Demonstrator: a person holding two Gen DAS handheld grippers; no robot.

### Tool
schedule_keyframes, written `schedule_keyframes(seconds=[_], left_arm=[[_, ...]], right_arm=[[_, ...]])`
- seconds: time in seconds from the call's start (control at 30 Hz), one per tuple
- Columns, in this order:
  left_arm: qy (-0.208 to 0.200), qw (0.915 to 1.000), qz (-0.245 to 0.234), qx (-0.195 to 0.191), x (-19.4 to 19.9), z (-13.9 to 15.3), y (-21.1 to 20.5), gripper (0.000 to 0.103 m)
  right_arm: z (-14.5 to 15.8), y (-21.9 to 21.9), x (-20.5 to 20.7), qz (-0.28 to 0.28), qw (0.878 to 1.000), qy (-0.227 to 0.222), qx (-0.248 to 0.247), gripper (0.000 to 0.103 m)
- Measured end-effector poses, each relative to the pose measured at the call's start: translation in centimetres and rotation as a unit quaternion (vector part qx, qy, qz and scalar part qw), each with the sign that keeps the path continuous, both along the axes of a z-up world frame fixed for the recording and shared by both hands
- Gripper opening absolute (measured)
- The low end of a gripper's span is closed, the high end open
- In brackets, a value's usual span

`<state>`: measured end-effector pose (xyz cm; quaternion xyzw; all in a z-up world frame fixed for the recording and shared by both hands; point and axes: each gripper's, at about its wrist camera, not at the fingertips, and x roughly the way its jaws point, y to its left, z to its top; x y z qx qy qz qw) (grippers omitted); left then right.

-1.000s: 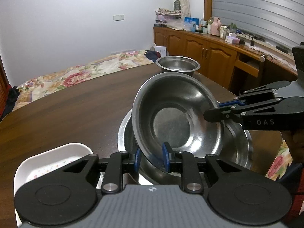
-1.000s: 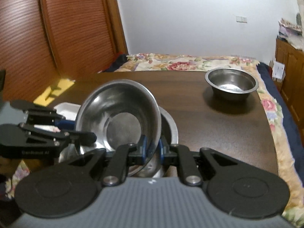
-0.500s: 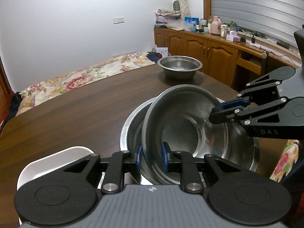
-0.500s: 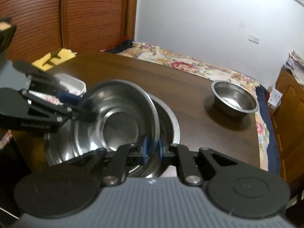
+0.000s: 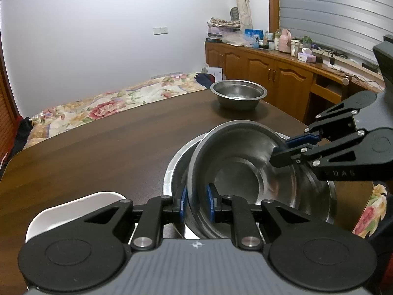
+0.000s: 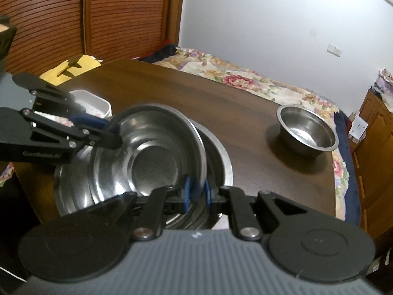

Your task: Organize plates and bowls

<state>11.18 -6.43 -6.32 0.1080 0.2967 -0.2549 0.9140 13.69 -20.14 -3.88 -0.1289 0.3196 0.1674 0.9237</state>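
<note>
my left gripper (image 5: 195, 205) low centre of left view, blue pads astride near rim of steel bowl (image 5: 239, 169) — jaws just been closing, rim between them; my right gripper (image 6: 196, 194) clenched on opposite rim, seen at right in left view; bowl tilted, sitting inside larger steel basin (image 5: 175, 169) on dark wooden table (image 5: 98, 147); second steel bowl (image 5: 239, 93) well apart, upper centre; white dish (image 5: 73, 209) lower left, just beside basin

Three steel bowls (image 5: 239, 172) (image 5: 316, 194) (image 5: 239, 93) — two nested, one apart — one white dish (image 5: 73, 209), two grippers (image 5: 195, 207) (image 6: 196, 194).
</note>
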Motion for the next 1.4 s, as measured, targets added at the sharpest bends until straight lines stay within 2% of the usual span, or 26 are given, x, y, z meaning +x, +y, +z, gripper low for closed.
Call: schedule_keyframes(seconds=[0.17,0.3,0.47,0.67,0.73,0.8,1.17,1.23,1.3,1.4], left_arm=[[0.002,1.0,-0.003,0.003,0.0,-0.2,-0.3,0.019],[0.003,1.0,-0.002,0.003,0.0,-0.2,-0.2,0.019],[0.005,1.0,-0.002,0.001,0.1,-0.1,-0.2,0.019],[0.005,1.0,0.002,-0.006,0.2,0.1,0.0,0.019],[0.005,0.9999,0.003,-0.014,0.2,0.3,0.2,0.019],[0.002,0.9998,0.005,-0.021,0.2,0.6,0.5,0.019],[-0.015,0.9994,0.008,-0.029,0.0,1.9,0.3,0.02],[-0.018,0.9994,0.008,-0.029,0.1,2.2,0.2,0.026],[-0.024,0.9992,0.008,-0.031,0.2,2.5,0.1,0.032],[-0.033,0.9989,0.006,-0.033,0.4,3.2,-0.1,0.035]], right_arm=[[0.2,-0.6,0.7,-0.007,1.0,0.01,0.023,0.014],[-0.3,-0.9,0.2,-0.019,0.999,-0.01,0.042,0.014],[-0.2,-1.9,0.1,-0.04,0.994,-0.035,0.09,0.015],[-0.1,-2.0,0.2,-0.042,0.994,-0.045,0.092,0.015],[-0.2,-2.0,0.0,-0.043,0.993,-0.05,0.093,0.018],[-0.1,-2.1,-0.2,-0.042,0.993,-0.053,0.1,0.03],[0.6,-2.0,-0.3,-0.047,0.991,-0.07,0.103,0.031],[0.9,-2.3,-0.4,-0.05,0.99,-0.074,0.11,0.034],[1.3,-2.6,-0.5,-0.054,0.989,-0.08,0.116,0.043],[2.1,-3.3,-0.7,-0.063,0.986,-0.093,0.12,0.048]])
